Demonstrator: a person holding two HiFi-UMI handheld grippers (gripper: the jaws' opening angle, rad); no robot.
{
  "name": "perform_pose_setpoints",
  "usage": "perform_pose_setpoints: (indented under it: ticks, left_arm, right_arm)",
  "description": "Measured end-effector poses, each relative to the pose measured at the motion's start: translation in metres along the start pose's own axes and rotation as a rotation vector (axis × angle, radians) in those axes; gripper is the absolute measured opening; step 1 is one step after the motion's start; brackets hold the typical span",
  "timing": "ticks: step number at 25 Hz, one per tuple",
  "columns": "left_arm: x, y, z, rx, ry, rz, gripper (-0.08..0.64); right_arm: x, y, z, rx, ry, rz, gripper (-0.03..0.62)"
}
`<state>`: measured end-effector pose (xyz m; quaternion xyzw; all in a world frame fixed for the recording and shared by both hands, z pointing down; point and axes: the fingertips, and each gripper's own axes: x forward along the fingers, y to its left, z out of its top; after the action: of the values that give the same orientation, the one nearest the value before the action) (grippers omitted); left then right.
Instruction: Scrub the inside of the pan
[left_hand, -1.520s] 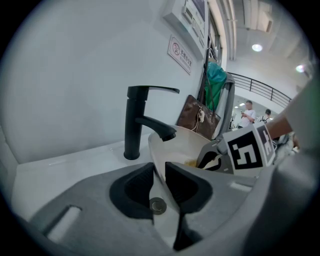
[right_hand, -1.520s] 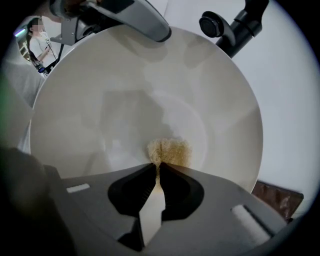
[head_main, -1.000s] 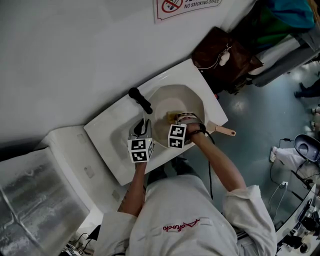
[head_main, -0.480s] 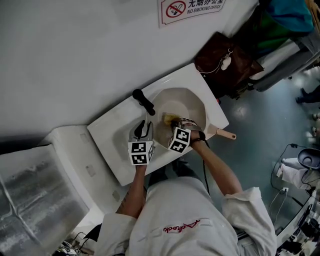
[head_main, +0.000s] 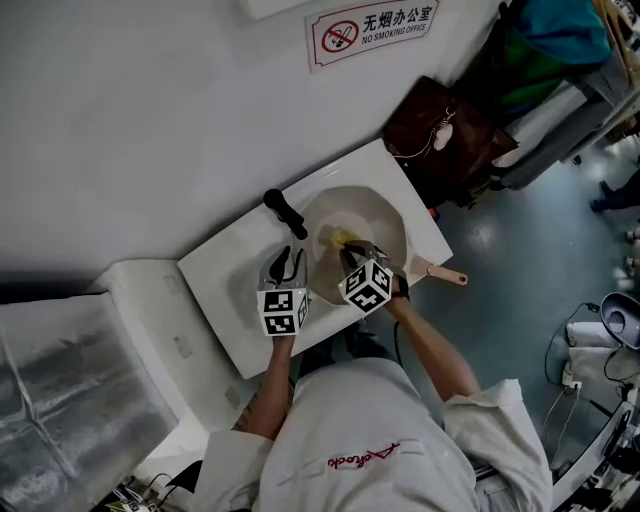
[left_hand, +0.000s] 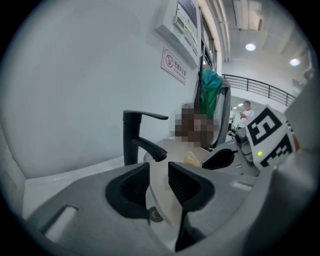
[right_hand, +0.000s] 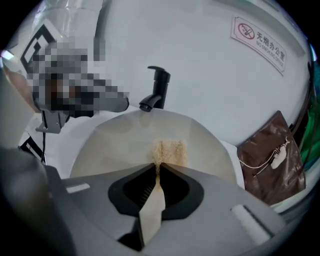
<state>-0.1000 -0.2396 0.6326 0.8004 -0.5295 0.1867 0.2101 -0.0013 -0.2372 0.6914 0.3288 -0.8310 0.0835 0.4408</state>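
A round cream-coloured pan (head_main: 378, 218) lies in the bowl of a white washbasin (head_main: 225, 275) against a white wall. Its pale wooden handle (head_main: 447, 272) sticks out past the basin's edge. Inside the pan is a yellow scouring sponge (head_main: 338, 238), on the side toward the black tap (head_main: 283, 208). The right gripper (head_main: 352, 250) has its jaws pinched together on the near edge of that sponge, which stands out beyond the tips against the pan's inner face in the right gripper view. The left gripper (head_main: 286, 258) is at the pan's rim on the tap side. Its jaws have just been opening and now stand wide apart. The pan's thin rim runs up between them without being clamped, and the basin's metal drain (left_hand: 156, 215) shows just under that rim. From the head view both marker cubes cover the near part of the pan, so the rim there and the root of the handle are hidden. Whether the pan's surface is wet or soapy cannot be made out. A brown bag (head_main: 445, 125) lies beside the basin, and a no-smoking sign (head_main: 372, 28) hangs on the wall above
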Motion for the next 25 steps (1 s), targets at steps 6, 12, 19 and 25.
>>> perform_pose_setpoints:
  ticks: [6,12,19,25]
  left_arm:
    - [-0.004,-0.010,0.019,0.019,-0.037,-0.006,0.115]
    - [-0.011,-0.019,0.039,0.031,-0.077,-0.010,0.107]
    - [-0.013,-0.026,0.062,0.038,-0.131,-0.019,0.064]
    - [-0.019,-0.030,0.075,0.029,-0.168,-0.019,0.002]
  right_arm:
    - [-0.029,-0.024,0.023,0.167,-0.148,-0.060,0.033]
    - [-0.064,-0.045,0.044,0.305,-0.310,-0.102,0.032]
    - [-0.095,-0.071,0.057,0.375,-0.423,-0.139,0.032]
    - [-0.117,-0.078,0.057,0.369,-0.476,-0.174,0.032]
